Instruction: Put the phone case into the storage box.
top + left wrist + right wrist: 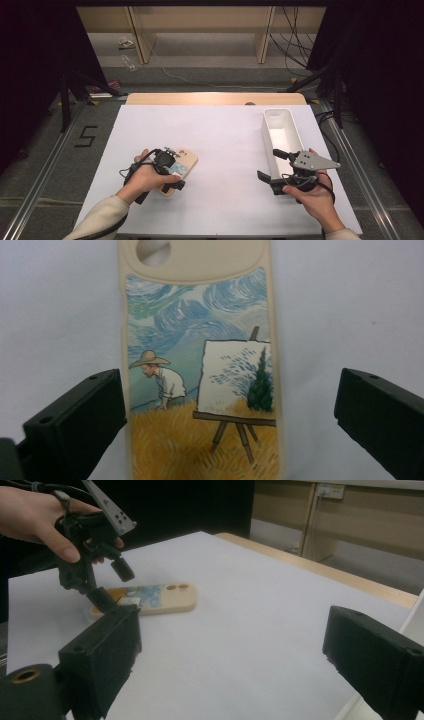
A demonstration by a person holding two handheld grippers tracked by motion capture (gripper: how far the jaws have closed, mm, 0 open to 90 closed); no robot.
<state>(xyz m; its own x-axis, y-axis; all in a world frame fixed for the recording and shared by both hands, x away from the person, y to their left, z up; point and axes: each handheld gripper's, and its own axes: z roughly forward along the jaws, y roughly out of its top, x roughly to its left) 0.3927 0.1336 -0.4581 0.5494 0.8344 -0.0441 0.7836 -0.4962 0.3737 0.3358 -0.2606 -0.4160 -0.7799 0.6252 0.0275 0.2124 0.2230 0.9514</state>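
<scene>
A beige phone case [186, 161] printed with a painter at an easel in a wheat field lies flat on the white table cover, at the left. My left gripper [172, 170] hangs just over its near end. In the left gripper view the case [200, 365] runs between the two black jaws of the left gripper [230, 420], which stand wide apart and clear of its edges. My right gripper [272, 165] is open at the right with nothing between its jaws. From the right gripper [230, 665] I see the case [160, 597] and the left gripper [112, 585] above it.
A long white tray [277, 111] stands at the right of the table, close beside the right gripper; its edge [415, 615] shows in the right gripper view. The white cover [220, 140] spans the table. Beyond lie a wooden table edge, floor cables and shelving.
</scene>
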